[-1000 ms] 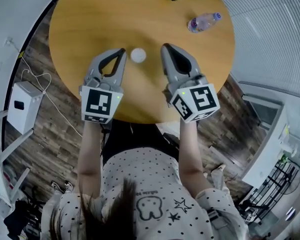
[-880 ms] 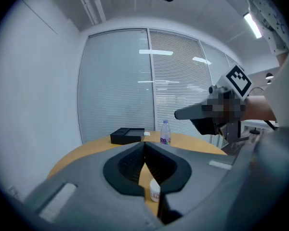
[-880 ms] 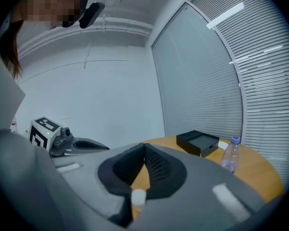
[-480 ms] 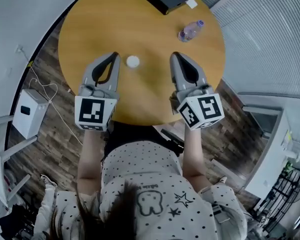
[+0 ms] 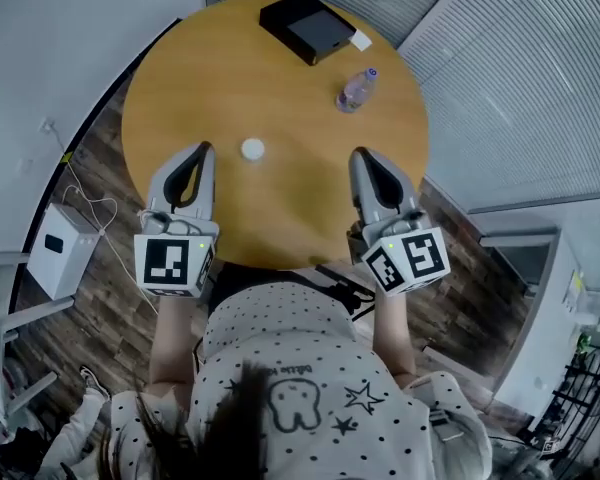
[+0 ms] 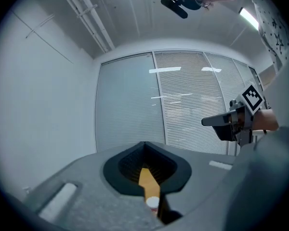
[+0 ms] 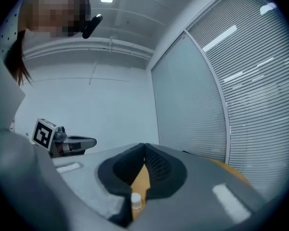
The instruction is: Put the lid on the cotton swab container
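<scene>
The small white round cotton swab container (image 5: 252, 149) stands alone on the round wooden table (image 5: 280, 208). From above I cannot tell its lid from its body. My left gripper (image 5: 205, 149) hangs to its left and nearer the person, jaws shut and empty. My right gripper (image 5: 360, 154) is farther off on the right, also shut with nothing held. In the left gripper view the container (image 6: 152, 203) peeks through the slit below the closed left gripper (image 6: 144, 143). The right gripper view shows the container (image 7: 136, 201) below the closed right gripper (image 7: 144, 146).
A black box (image 5: 308, 26) with a white card (image 5: 360, 40) beside it lies at the table's far edge. A clear water bottle (image 5: 355, 90) lies near it. A white unit (image 5: 55, 248) with a cable sits on the wood floor at left.
Both grippers have risen and drawn back from the container toward the person, and now stand wider apart. The container stays where it was.
</scene>
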Tool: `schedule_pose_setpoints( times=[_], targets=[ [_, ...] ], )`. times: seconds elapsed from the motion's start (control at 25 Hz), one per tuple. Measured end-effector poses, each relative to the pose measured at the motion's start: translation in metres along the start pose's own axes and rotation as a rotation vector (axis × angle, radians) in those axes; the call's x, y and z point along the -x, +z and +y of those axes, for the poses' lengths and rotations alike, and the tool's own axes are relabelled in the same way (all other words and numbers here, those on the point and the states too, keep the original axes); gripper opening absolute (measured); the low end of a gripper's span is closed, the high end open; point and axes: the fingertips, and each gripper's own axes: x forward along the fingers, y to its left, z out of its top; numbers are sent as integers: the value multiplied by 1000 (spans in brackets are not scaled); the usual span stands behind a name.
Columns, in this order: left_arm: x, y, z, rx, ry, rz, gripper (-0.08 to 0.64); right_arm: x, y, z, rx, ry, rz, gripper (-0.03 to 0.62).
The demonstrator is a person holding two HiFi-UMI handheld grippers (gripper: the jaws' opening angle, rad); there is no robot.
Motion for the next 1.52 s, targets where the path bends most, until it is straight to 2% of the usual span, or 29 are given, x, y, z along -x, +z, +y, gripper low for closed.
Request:
schedule_pose_setpoints(
  times=[0.36,0.6,0.8,1.24,1.52],
  targets=[
    [37,-10,-8,17,60,19,9,32,-1,11,-15,-17,-33,3],
    [56,-28,-15,24,82,41,9,49,-30,21,-36,-17,8,3],
    [68,-38,-22,33,96,35,9,56,-53,28,-18,-6,47,3],
    [63,-52,-38,43,57,29,9,60,-77,26,-42,-23,76,3],
    [67,-54,-45,43,42,35,9,60,-78,34,-37,-7,79,4]
  ],
)
